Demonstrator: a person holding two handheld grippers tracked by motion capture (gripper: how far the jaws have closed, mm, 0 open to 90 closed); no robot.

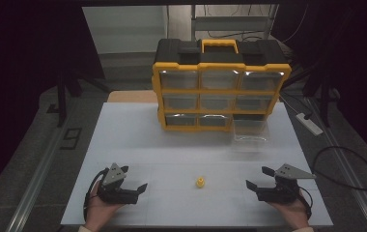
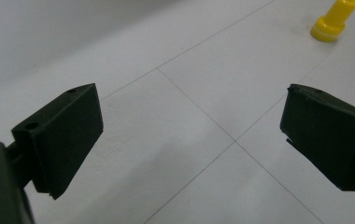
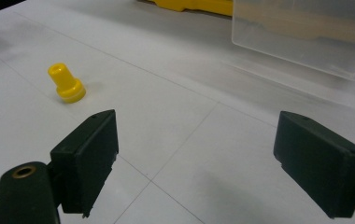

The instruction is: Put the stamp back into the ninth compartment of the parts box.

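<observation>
Fingers stand apart and empty on both grippers. High view: left gripper point(image 1: 132, 180) lower left, right gripper point(image 1: 260, 177) lower right, a small yellow peg point(image 1: 200, 182) on the white counter point(image 1: 172, 140) between them. Left gripper view: peg point(image 2: 333, 21) tilted, upper right. Right gripper view: peg point(image 3: 66, 83) flared at the base, clear bin point(image 3: 306, 32) upper right.

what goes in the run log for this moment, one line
left tongs: open, empty | right tongs: open, empty | yellow peg: upright on table between them, untouched | clear drawer: out, in front of organizer
</observation>
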